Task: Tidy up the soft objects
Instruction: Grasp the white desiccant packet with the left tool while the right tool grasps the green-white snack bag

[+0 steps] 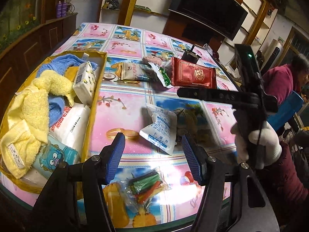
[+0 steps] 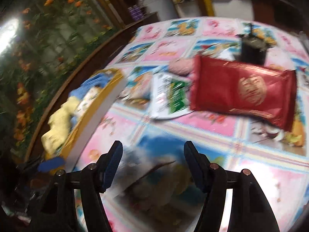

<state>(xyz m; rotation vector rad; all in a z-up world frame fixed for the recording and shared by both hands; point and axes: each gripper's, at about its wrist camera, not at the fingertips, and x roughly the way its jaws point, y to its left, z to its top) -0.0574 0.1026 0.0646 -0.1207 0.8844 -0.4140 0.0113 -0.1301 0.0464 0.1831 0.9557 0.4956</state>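
Blue ribbed pads [image 1: 115,154] are seen on the left gripper [image 1: 153,155], whose jaws stand apart with nothing pressed between them; a white sachet [image 1: 160,128] lies on the tablecloth [image 1: 202,116] just beyond the tips, roughly in line with the gap. Nearer the camera, below the pads, a clear bag of coloured sticks [image 1: 144,185] rests untouched. The right gripper [image 2: 153,166] is likewise empty, its jaws parted and nothing seen between them in a blurred view; it is aimed toward the red packet [image 2: 243,90], which lies well ahead of it, with a green-and-white packet [image 2: 170,96] touching the red one's left edge and a pink pad [image 2: 181,65] behind. The yellow box [image 1: 92,104] sits to the left of both grippers and is already stocked with a yellow towel [image 1: 32,116], a blue towel [image 1: 58,104] and tissue packs [image 1: 85,83]. A pick appears to be in hand, with several packets not yet boxed. For the next move, the left jaws would need to be lowered around the sachet and closed across its puffed middle, since a thin flat edge could slip; the lift must then clear the box wall.
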